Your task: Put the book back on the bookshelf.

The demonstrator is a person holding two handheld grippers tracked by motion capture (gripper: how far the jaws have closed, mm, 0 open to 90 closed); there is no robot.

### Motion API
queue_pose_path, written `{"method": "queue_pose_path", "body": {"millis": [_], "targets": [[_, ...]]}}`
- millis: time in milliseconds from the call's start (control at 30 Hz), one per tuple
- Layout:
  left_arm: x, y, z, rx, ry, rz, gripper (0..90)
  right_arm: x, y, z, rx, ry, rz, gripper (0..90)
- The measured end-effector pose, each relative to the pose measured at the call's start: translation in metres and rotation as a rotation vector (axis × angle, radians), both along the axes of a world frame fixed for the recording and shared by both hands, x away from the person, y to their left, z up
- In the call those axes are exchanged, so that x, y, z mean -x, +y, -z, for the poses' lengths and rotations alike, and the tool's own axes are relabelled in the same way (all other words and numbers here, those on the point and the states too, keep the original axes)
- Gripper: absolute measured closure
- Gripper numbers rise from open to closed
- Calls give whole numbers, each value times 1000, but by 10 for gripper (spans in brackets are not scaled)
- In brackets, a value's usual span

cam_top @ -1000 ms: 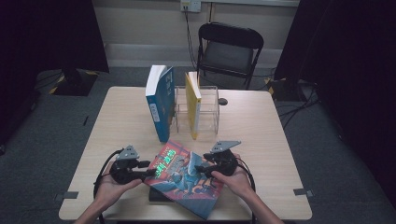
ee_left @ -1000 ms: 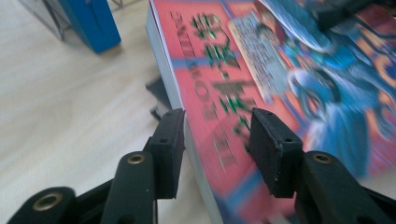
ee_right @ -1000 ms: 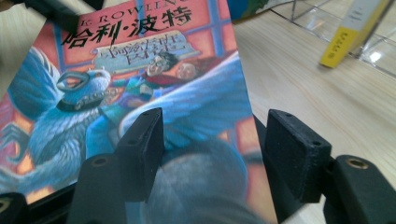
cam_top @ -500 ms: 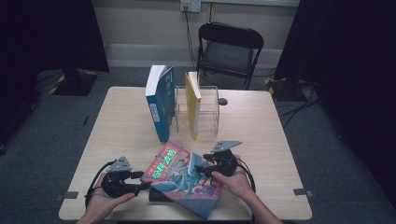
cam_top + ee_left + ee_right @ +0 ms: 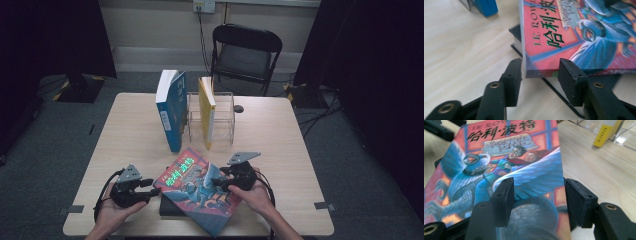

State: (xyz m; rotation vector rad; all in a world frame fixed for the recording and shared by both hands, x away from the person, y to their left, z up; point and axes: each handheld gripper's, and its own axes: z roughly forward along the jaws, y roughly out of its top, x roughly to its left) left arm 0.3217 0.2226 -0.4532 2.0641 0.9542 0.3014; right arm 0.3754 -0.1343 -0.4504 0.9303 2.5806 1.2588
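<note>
Two hand-held grippers flank the red-and-blue illustrated paperback book (image 5: 199, 189): left hand-held gripper (image 5: 150, 188) at 9 o'clock just closing loosely around its corner, right hand-held gripper (image 5: 216, 183) closing astride its edge, unclamped; lift and shelving into clear wire rack (image 5: 222, 117) at 12 o'clock remain.

Red-and-blue illustrated paperback book (image 5: 200, 189): glossy card cover w/ sheen, cut paper edges matt white. Pale wood-grain table (image 5: 300, 150): smooth laminate, slight sheen. Black matt plastic left gripper (image 5: 540, 72) & right gripper (image 5: 537, 195), brass-look rivets. Clear acrylic book rack (image 5: 222, 117), shiny. Black hardback book (image 5: 172, 206) underneath, matt
</note>
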Motion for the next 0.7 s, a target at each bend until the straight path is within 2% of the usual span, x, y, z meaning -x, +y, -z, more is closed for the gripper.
{"method": "queue_pose_path", "body": {"millis": [100, 200, 267, 333, 400, 467, 567, 600, 633, 700], "targets": [[-9, -3, 0, 27, 2, -22, 545, 5, -5, 0, 5, 5, 8, 419], [-12, -8, -1, 25, -3, -25, 571, 10, -9, -1, 9, 6, 14, 420], [-13, -9, -2, 27, -2, -19, 630, 13, -10, -1, 11, 1, 23, 419], [-16, -8, -2, 60, 11, -20, 636, 17, -9, -2, 19, -12, 35, 419], [-20, -10, -1, 77, 15, -17, 626, 19, -10, -2, 21, -15, 42, 419], [-21, -21, -2, 32, -26, -29, 545, 24, -12, -2, 19, -15, 40, 419], [-25, -30, -2, 21, -30, -53, 491, 30, -18, -1, 11, -5, 30, 420], [-26, -30, -2, 28, -23, -55, 487, 31, -19, -1, 9, -1, 26, 422], [-25, -29, -2, 50, 0, -49, 473, 33, -20, -2, 12, -6, 25, 425], [-21, -26, -2, 109, 28, -23, 507, 34, -20, -2, 20, -23, 21, 425]]}}
